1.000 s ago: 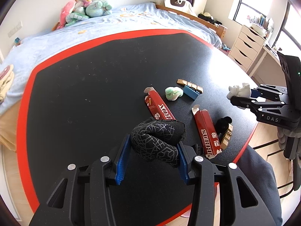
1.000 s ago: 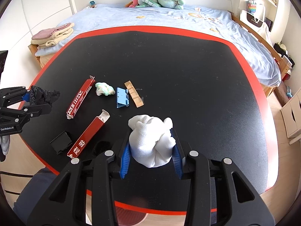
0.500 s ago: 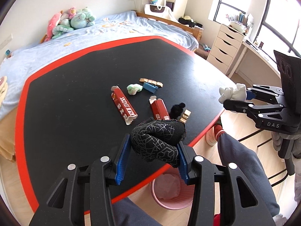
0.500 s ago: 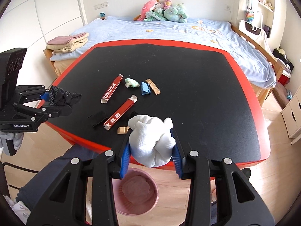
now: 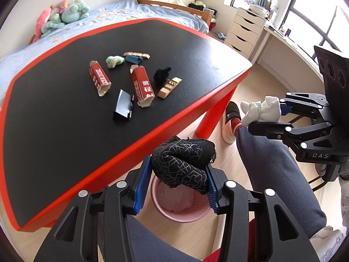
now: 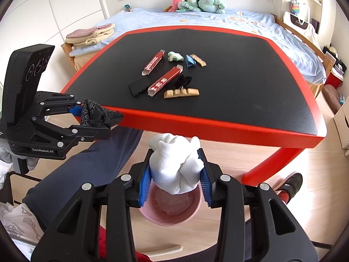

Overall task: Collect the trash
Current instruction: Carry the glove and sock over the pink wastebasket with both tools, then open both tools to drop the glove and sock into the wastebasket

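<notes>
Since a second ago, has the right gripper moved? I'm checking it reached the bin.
Yes. The right gripper, shut on the white cloth wad, has drawn back off the red-edged table and now hangs over the pink bin.

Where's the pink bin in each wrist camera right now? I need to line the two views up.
Left wrist: pink bin at bottom centre, on the floor beyond the black cloth.
Right wrist: pink bin at bottom centre, beyond the white cloth.
Shared landmark: the table's red edge, just above the bin.

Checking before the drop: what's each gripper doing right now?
Left gripper: shut on the black patterned cloth.
Right gripper: shut on the white cloth wad.
</notes>
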Available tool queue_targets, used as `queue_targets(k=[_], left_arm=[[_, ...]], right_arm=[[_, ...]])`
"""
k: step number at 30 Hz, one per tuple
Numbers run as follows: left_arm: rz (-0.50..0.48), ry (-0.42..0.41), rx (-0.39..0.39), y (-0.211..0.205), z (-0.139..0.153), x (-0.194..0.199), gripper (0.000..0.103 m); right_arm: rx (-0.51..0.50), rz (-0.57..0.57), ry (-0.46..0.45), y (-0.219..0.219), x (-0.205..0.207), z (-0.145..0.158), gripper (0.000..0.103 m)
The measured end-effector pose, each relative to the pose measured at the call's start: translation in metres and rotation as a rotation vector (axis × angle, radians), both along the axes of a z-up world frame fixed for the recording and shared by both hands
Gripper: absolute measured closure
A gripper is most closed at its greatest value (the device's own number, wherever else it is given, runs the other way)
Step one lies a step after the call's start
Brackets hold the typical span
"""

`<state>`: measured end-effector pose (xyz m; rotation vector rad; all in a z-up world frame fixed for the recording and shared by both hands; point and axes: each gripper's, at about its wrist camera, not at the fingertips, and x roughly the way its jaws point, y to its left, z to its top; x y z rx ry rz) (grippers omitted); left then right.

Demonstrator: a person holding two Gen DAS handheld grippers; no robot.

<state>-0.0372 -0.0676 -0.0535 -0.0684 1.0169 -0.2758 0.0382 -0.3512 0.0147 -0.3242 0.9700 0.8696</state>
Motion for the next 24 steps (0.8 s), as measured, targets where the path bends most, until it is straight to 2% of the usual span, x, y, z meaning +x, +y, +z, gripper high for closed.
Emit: queue_targets(k=[6, 13, 15, 16, 18, 20, 24], left_arm=[[-0.025, 0.031, -0.009, -0.010, -0.012, -0.006, 0.059], [-0.034, 0.039, -0.016, -0.012, -0.014, -0.009, 0.058], [-0.040, 0.042, -0.025, -0.015, -0.014, -0.010, 0.056], [-0.044, 0.043, -0.034, -0.016, -0.014, -0.010, 0.052], [-0.036, 0.034, -0.038, -0.015, -0.013, -0.011, 0.022], [-0.020, 0.024, -0.036, -0.015, -0.013, -0.011, 0.016], [0.014, 0.030, -0.035, -0.008, -0.013, -0.009, 0.012]], right_arm=[[-0.015, 0.019, 0.036, -0.002, -0.015, -0.017, 0.064], [-0.009, 0.026, 0.052, -0.002, -0.018, -0.020, 0.063], [0.000, 0.032, 0.060, -0.002, -0.018, -0.019, 0.060], [0.002, 0.033, 0.063, -0.002, -0.018, -0.019, 0.055], [0.002, 0.031, 0.060, -0.003, -0.018, -0.018, 0.030], [-0.006, 0.014, 0.052, -0.004, -0.016, -0.019, 0.016], [-0.020, -0.014, 0.056, -0.008, -0.012, -0.022, 0.009]])
